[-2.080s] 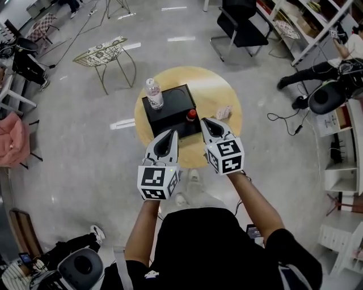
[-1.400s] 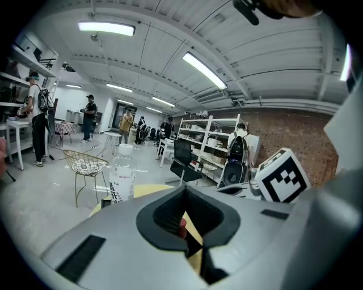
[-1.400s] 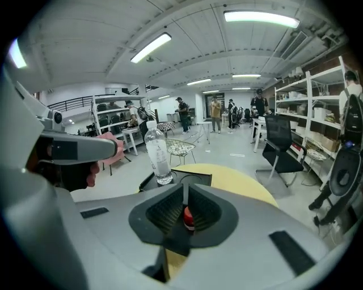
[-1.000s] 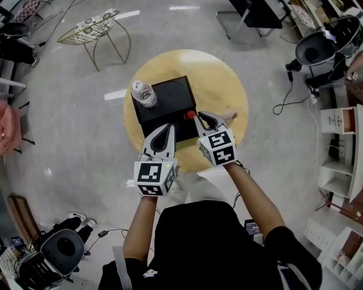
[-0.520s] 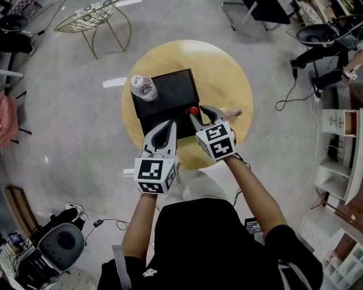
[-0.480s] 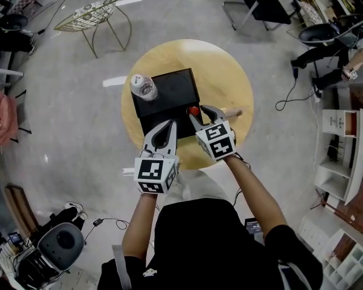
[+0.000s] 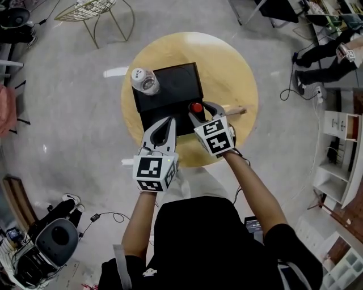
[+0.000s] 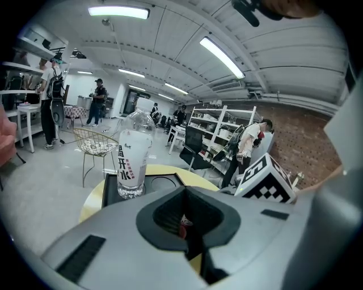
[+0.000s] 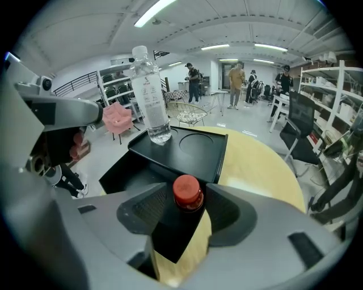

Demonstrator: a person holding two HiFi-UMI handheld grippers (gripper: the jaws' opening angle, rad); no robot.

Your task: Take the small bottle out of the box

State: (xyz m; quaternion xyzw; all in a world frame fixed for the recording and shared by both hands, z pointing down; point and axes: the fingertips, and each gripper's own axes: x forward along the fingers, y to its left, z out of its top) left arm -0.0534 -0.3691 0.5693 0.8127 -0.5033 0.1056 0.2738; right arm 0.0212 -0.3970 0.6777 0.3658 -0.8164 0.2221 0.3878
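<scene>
A black box point(image 7: 176, 85) sits on the round wooden table point(image 7: 227, 62). The small bottle's red cap point(image 7: 196, 107) sticks up at the box's near right corner. My right gripper point(image 7: 200, 110) straddles that cap. Its jaws have just been opening, and in the right gripper view the cap point(image 9: 187, 191) stands between the spread jaws of that gripper point(image 9: 188, 195) with a gap on its left side. My left gripper point(image 7: 170, 120) hovers shut over the box's near edge, holding nothing. A tall clear water bottle point(image 7: 144, 81) stands upright on the box's far left corner.
A small pale wooden piece point(image 7: 233, 110) lies on the table to the right of the right gripper. A wire chair point(image 7: 91, 8) stands on the floor beyond the table. Cables and people's legs point(image 7: 317, 54) are at the far right. The right gripper's marker cube point(image 8: 264, 181) shows beside the water bottle point(image 8: 133, 161).
The right gripper's jaws have spread from shut and come down around the red cap. Both grippers have sunk a little toward the box.
</scene>
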